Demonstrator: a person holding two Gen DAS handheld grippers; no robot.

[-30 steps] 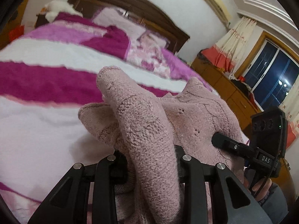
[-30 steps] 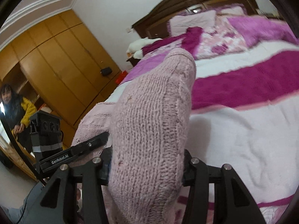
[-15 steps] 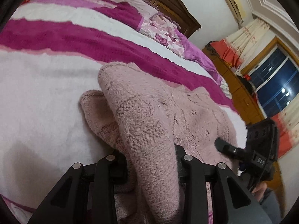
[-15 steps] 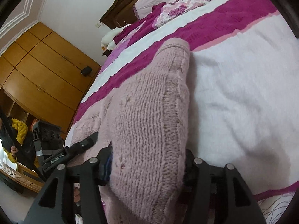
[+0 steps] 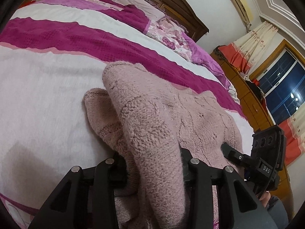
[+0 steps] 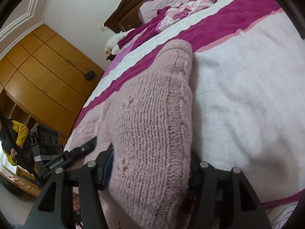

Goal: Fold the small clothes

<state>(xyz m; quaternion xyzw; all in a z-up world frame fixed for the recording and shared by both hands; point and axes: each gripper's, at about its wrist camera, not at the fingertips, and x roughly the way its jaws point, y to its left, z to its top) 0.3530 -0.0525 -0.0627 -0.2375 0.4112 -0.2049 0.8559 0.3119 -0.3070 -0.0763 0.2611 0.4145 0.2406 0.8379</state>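
Note:
A small pink knitted sweater (image 5: 152, 118) lies over the near part of the bed and fills both views; it also shows in the right wrist view (image 6: 150, 126). My left gripper (image 5: 154, 171) is shut on a fold at the sweater's left side, cloth bulging up between its fingers. My right gripper (image 6: 150, 169) is shut on a fold at the sweater's right side. Each gripper shows in the other's view: the right one (image 5: 234, 154) at the sweater's far side, the left one (image 6: 83, 149) likewise. The fingertips are hidden by cloth.
The bedspread (image 5: 47, 95) is white with magenta stripes. Pillows (image 5: 171, 36) and a dark wooden headboard (image 5: 183, 13) lie at the far end. A wooden wardrobe (image 6: 43, 72) and a person in yellow (image 6: 17, 133) are left; a window (image 5: 282, 84) with curtains is right.
Both grippers have come down toward the bed with the sweater held; the views tilted from the headboard and walls down to the bedspread. The sweater now rests lower, spread on the white stripe.

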